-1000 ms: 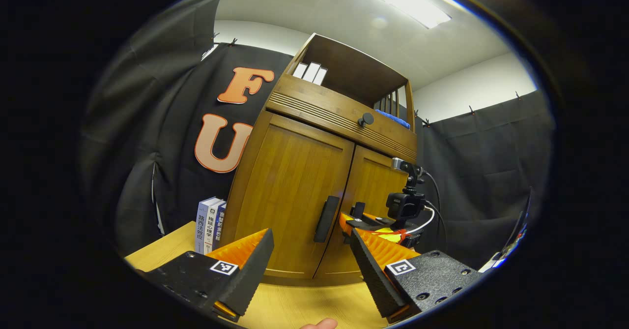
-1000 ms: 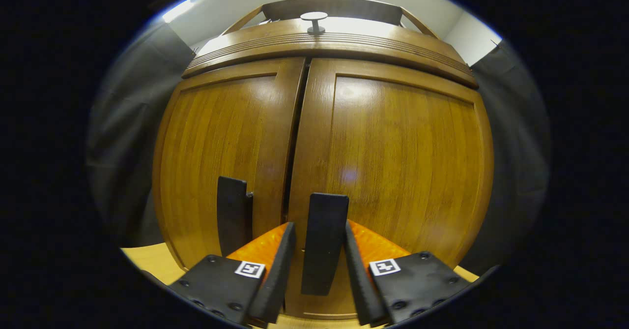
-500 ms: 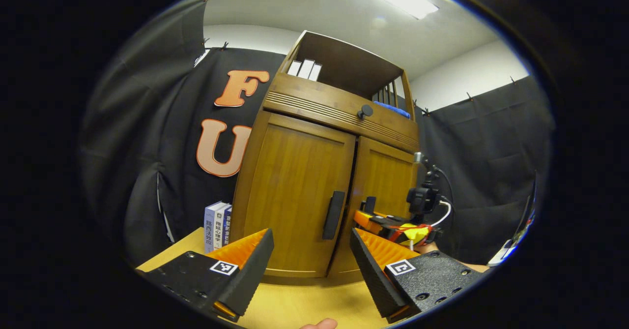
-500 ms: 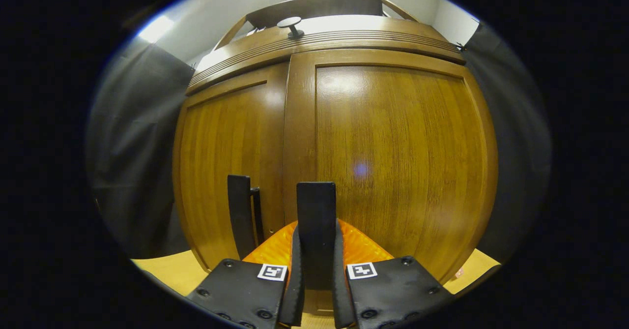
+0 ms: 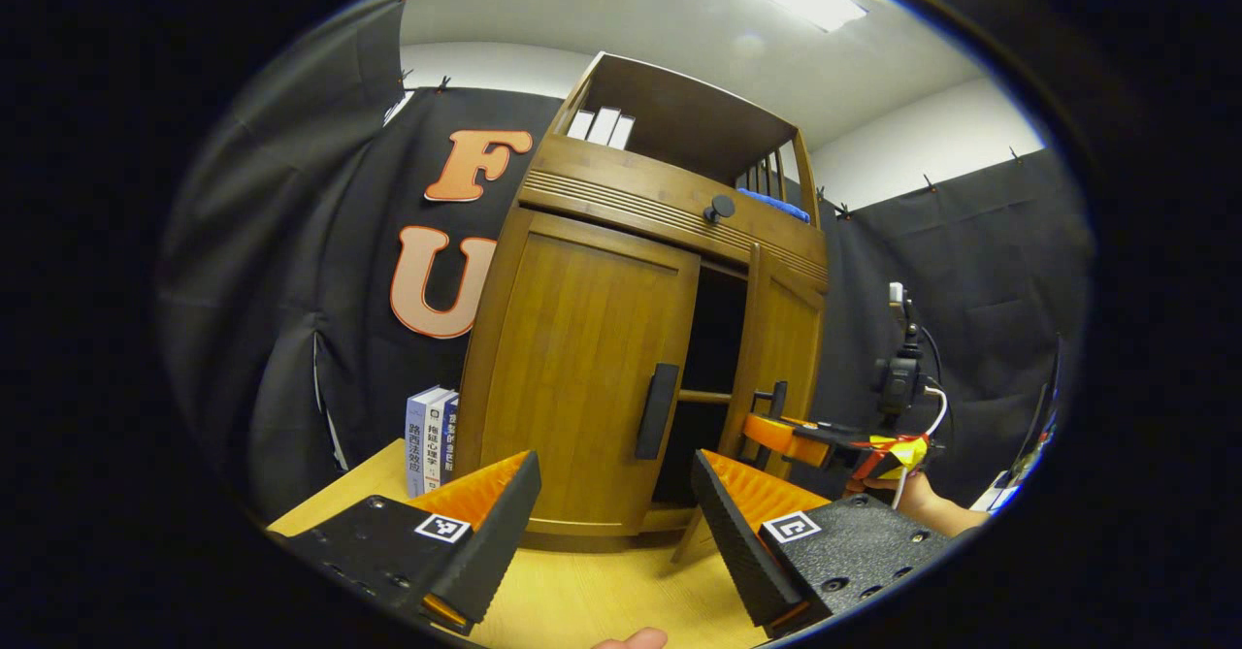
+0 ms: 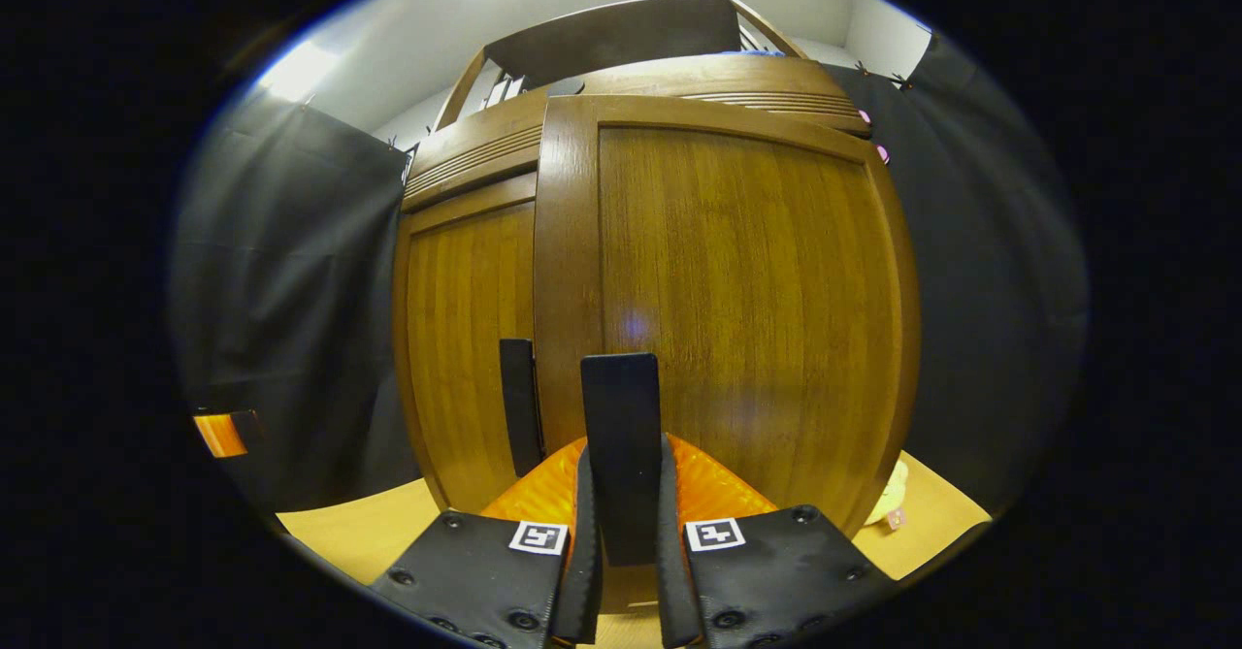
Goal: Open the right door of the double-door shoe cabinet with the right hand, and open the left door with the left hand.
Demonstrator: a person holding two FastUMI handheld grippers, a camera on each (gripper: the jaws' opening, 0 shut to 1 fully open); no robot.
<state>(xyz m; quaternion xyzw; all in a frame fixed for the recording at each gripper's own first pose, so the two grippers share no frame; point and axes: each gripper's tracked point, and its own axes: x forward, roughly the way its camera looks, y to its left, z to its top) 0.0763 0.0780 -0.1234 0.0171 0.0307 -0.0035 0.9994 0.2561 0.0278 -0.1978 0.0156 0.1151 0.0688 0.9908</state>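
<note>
Left gripper view: two doors, one ajar.

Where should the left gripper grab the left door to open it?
On its black handle, an upright bar standing off the left door near the inner edge. The left gripper is open and faces it, so coming straight from the front, one finger on each side, looks best.

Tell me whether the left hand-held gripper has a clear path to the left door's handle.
Probably yes. The left hand-held gripper is open, the left door's handle lies ahead, and nothing stands between them; the right door swings away.
</note>
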